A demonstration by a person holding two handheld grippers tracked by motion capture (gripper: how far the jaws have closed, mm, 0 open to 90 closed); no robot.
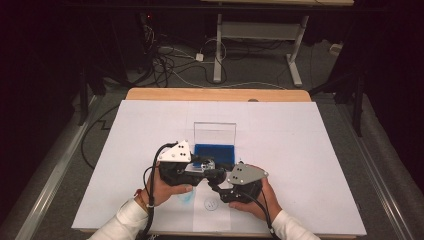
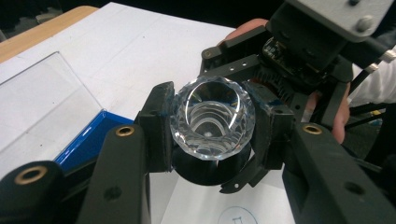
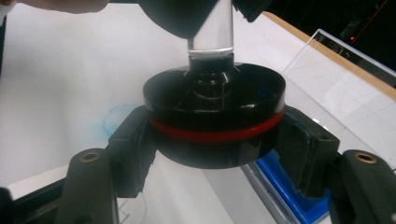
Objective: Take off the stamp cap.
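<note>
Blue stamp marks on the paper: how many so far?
2: a smudged blue mark beside the left hand, and a round outlined mark between the hands, near the front edge. The hands may hide others.

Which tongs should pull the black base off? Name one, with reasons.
Right, likely. The right tongs bracket the black base with its red band, pads on both sides; the left tongs are clamped on the crystal handle, steadying it.

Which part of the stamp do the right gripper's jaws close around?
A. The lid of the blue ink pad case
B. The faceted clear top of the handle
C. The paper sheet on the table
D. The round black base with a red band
D: in the right gripper view the right gripper has its pads on either side of the round black base with its red band, while the left gripper clamps the faceted clear handle top.
</note>
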